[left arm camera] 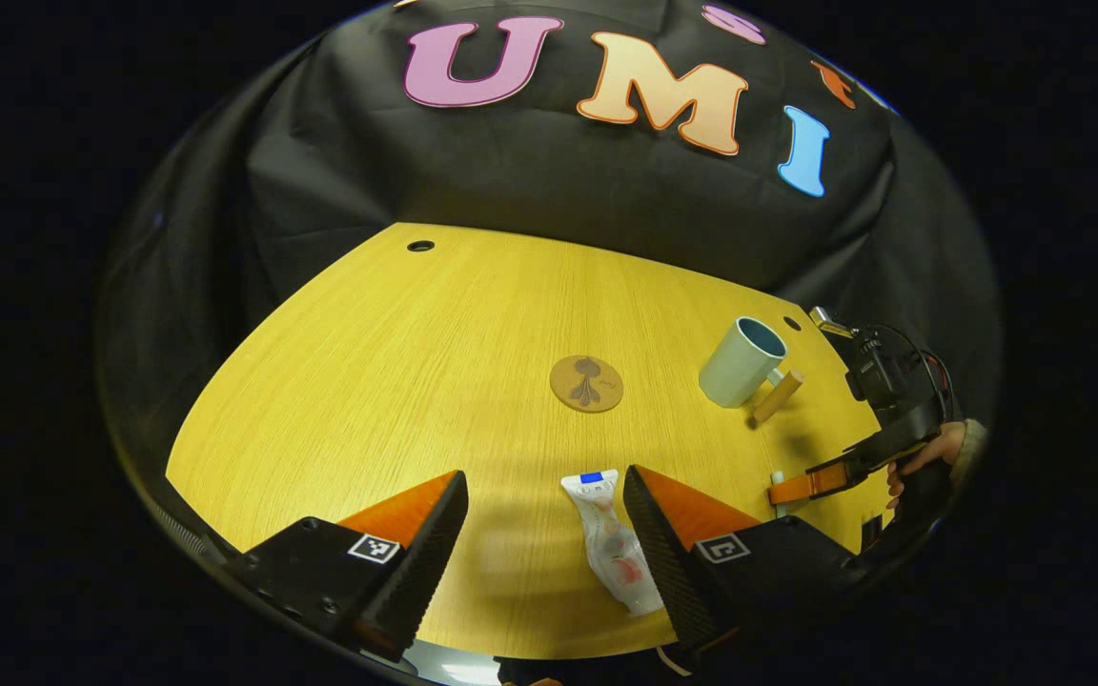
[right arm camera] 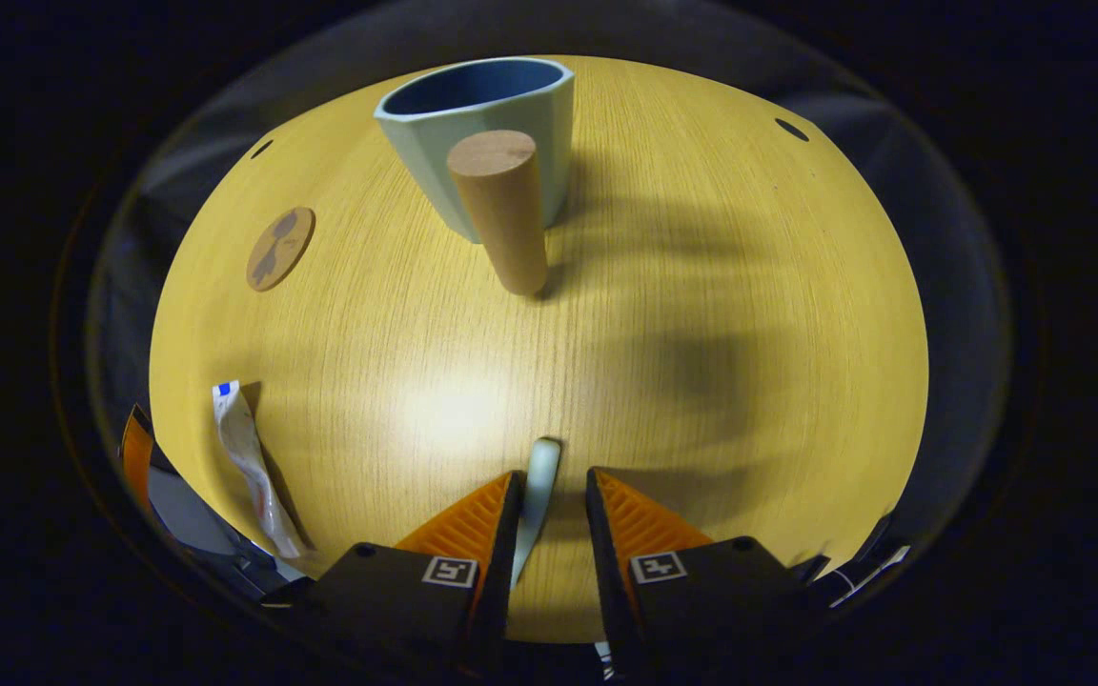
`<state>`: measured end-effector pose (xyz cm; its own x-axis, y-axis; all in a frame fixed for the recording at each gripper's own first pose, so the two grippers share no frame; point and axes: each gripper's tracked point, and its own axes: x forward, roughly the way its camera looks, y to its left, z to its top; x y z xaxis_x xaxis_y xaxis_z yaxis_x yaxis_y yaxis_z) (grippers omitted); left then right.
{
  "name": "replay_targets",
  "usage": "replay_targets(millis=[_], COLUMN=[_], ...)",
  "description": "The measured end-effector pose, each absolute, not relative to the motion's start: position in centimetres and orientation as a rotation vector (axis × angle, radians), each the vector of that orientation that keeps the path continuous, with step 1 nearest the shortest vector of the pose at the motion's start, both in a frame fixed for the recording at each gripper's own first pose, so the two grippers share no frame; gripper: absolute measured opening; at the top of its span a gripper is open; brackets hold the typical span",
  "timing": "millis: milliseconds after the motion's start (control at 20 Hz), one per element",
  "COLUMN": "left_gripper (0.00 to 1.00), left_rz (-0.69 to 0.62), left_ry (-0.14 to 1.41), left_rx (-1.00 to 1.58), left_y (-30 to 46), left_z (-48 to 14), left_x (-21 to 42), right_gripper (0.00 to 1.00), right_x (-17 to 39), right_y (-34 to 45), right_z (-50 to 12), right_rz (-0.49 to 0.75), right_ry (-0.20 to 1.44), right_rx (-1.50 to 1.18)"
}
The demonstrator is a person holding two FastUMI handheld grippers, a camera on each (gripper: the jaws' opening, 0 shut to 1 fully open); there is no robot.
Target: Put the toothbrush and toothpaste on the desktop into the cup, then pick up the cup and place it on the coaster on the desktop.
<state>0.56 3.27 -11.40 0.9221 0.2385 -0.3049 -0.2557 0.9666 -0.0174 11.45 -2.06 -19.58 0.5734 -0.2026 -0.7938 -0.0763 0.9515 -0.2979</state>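
While hovering low over the yellow wooden bench (left arm camera: 368,381), the left hand-held gripper (left arm camera: 544,514) is holding its fingers wide apart, gripping nothing. One toothpaste tube (left arm camera: 611,543) is lying flat on the bench between those fingers, just beside the right-hand finger; whether it is touching that finger is unclear.

At four o'clock in the left gripper view, the right hand-held gripper (left arm camera: 787,488) is reaching in low over the bench, held by a person's hand (left arm camera: 930,453).

Seen in the right gripper view, the right hand-held gripper (right arm camera: 549,505) is holding its fingers a narrow gap apart around one pale toothbrush (right arm camera: 539,491), which is lying flat on the bench (right arm camera: 701,333). It runs close along the left finger, and whether both fingers are pressing on it cannot be told.

One pale green cup (right arm camera: 482,133) with a dark blue inside is standing upright at twelve o'clock, its wooden peg handle (right arm camera: 503,210) pointing toward the camera. One round brown coaster (right arm camera: 280,248) is lying at ten o'clock, well apart from the cup. The toothpaste tube (right arm camera: 249,457) is lying at eight o'clock.

Open bench is lying between the toothbrush and the cup.
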Motion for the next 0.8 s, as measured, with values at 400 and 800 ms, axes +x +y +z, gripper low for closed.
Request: replay_targets(millis=[400, 800], left_gripper=[0.96, 0.96], left_rz=[0.22, 0.279], left_ry=[0.467, 0.729], left_rx=[-0.057, -0.114], left_y=[1.1, 0.0], left_z=[-14.0, -18.3], left_x=[2.1, 4.3], right_gripper=[0.12, 0.09], right_x=[11.4, 11.5], right_y=[-1.8, -1.7], right_z=[-19.9, -19.7], right_rz=[-0.071, -0.03], right_ry=[0.997, 0.98], right_rx=[-0.284, -0.306])
